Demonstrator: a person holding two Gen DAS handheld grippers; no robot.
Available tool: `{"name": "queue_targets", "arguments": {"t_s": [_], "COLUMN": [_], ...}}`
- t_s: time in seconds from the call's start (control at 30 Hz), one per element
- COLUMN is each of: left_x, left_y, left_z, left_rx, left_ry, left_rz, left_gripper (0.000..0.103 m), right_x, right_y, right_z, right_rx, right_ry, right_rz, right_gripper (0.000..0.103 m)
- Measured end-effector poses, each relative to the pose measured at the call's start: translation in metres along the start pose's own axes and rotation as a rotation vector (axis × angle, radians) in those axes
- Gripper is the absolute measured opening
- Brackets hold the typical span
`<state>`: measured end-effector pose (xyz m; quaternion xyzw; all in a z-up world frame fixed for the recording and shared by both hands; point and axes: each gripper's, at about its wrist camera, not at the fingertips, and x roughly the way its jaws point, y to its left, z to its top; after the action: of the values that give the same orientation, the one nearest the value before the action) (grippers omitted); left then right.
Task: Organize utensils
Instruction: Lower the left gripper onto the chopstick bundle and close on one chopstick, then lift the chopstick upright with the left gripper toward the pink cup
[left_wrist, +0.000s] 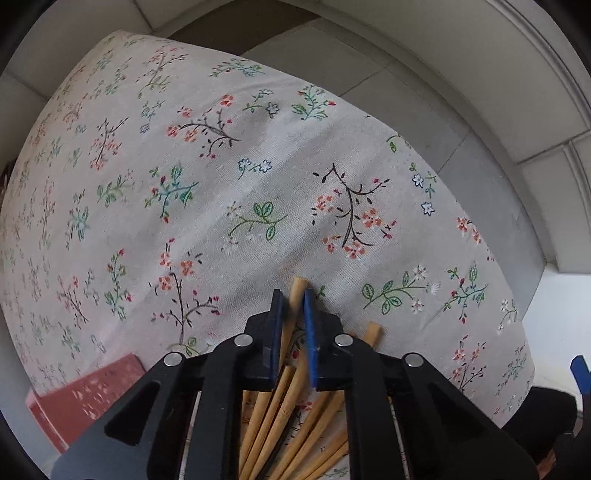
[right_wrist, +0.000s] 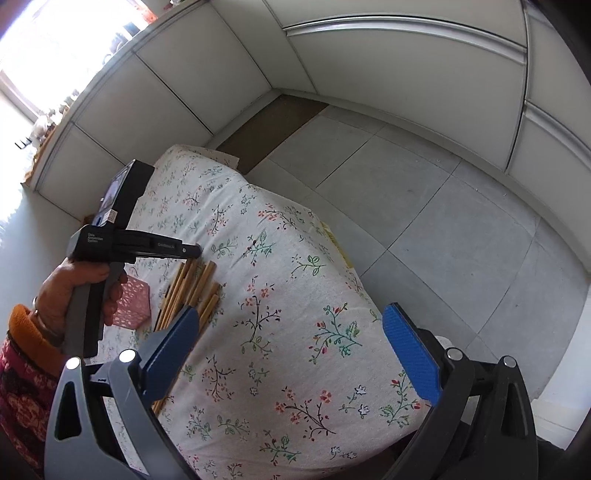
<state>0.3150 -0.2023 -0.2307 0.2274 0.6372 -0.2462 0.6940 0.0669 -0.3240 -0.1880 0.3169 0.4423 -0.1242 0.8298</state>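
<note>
Several bamboo chopsticks (left_wrist: 280, 398) lie in a loose pile on the floral tablecloth (left_wrist: 258, 177). My left gripper (left_wrist: 293, 314) points straight down over the pile, its blue pads shut on one chopstick (left_wrist: 298, 290) near its thick end. In the right wrist view a hand (right_wrist: 70, 291) holds that left gripper (right_wrist: 194, 251) above the chopsticks (right_wrist: 192, 291). My right gripper (right_wrist: 291, 347) hangs open over the near part of the cloth with nothing between its fingers. It is to the right of the pile and apart from it.
A pink perforated basket (right_wrist: 131, 304) stands left of the chopsticks, also seen as the pink basket (left_wrist: 85, 402). The cloth-covered table (right_wrist: 332, 288) drops off to a grey tiled floor (right_wrist: 443, 206) on the right. White cabinet fronts (right_wrist: 184, 81) line the back.
</note>
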Motion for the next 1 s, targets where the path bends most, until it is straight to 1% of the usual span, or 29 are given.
{"name": "queue_targets", "arguments": {"t_s": [0.07,0.13,0.2,0.23,0.3,0.33,0.37,0.4,0.47,0.5,0.53,0.57,0.6,0.63,0.67,0.73,0.8,0.83,0.9,1.0], "left_x": [-0.009,-0.032,-0.056,-0.071,-0.108,-0.124,-0.136,-0.148,-0.174,-0.188,-0.198,-0.213,-0.223,-0.235,-0.246,-0.259,-0.271,-0.278,-0.278,-0.284], "left_y": [0.004,0.013,0.021,0.025,0.036,0.038,0.037,0.041,0.045,0.045,0.044,0.042,0.039,0.04,0.038,0.037,0.034,0.032,0.031,0.028], "left_z": [-0.017,-0.04,-0.064,-0.079,-0.12,-0.143,-0.154,-0.17,-0.203,-0.221,-0.23,-0.244,-0.253,-0.263,-0.277,-0.292,-0.305,-0.311,-0.315,-0.326], "left_rx": [-0.042,-0.087,-0.115,-0.127,-0.159,-0.171,-0.181,-0.192,-0.21,-0.215,-0.219,-0.225,-0.227,-0.23,-0.239,-0.253,-0.265,-0.271,-0.289,-0.314], "left_ry": [-0.051,-0.124,-0.195,-0.236,-0.346,-0.408,-0.455,-0.507,-0.626,-0.679,-0.712,-0.759,-0.795,-0.83,-0.872,-0.927,-0.972,-0.989,-1.02,-1.046], "left_rz": [-0.017,-0.049,-0.08,-0.094,-0.143,-0.15,-0.148,-0.163,-0.175,-0.172,-0.173,-0.181,-0.185,-0.187,-0.186,-0.167,-0.136,-0.126,-0.105,-0.07], "left_gripper": [0.011,0.011,0.011,0.007,0.006,0.006,0.006,0.006,0.006,0.006,0.006,0.006,0.006,0.006,0.006,0.006,0.006,0.006,0.006,0.006], "right_x": [0.004,0.012,0.021,0.025,0.042,0.053,0.062,0.072,0.09,0.096,0.105,0.113,0.117,0.122,0.123,0.123,0.124,0.125,0.125,0.125], "right_y": [0.003,0.007,0.015,0.019,0.031,0.038,0.045,0.053,0.07,0.076,0.082,0.087,0.089,0.091,0.092,0.093,0.092,0.092,0.091,0.093], "right_z": [-0.001,-0.001,0.001,0.001,0.005,0.006,0.006,0.007,0.006,0.005,0.003,0.001,-0.001,-0.002,-0.003,-0.003,-0.004,-0.005,-0.002,-0.005], "right_rx": [-0.011,-0.017,-0.016,-0.009,0.028,0.051,0.065,0.072,0.065,0.057,0.048,0.046,0.049,0.058,0.064,0.078,0.097,0.105,0.105,0.098], "right_ry": [0.012,0.039,0.074,0.09,0.143,0.185,0.222,0.255,0.29,0.3,0.324,0.356,0.374,0.381,0.372,0.34,0.345,0.348,0.347,0.353], "right_rz": [-0.02,-0.032,-0.024,-0.018,0.018,0.038,0.051,0.054,0.014,-0.005,-0.027,-0.034,-0.038,-0.053,-0.068,-0.087,-0.08,-0.083,-0.087,-0.092], "right_gripper": [0.097,0.097,0.097,0.097,0.097,0.097,0.096,0.095,0.092,0.086,0.081,0.072,0.068,0.066,0.065,0.065,0.065,0.065,0.065,0.065]}}
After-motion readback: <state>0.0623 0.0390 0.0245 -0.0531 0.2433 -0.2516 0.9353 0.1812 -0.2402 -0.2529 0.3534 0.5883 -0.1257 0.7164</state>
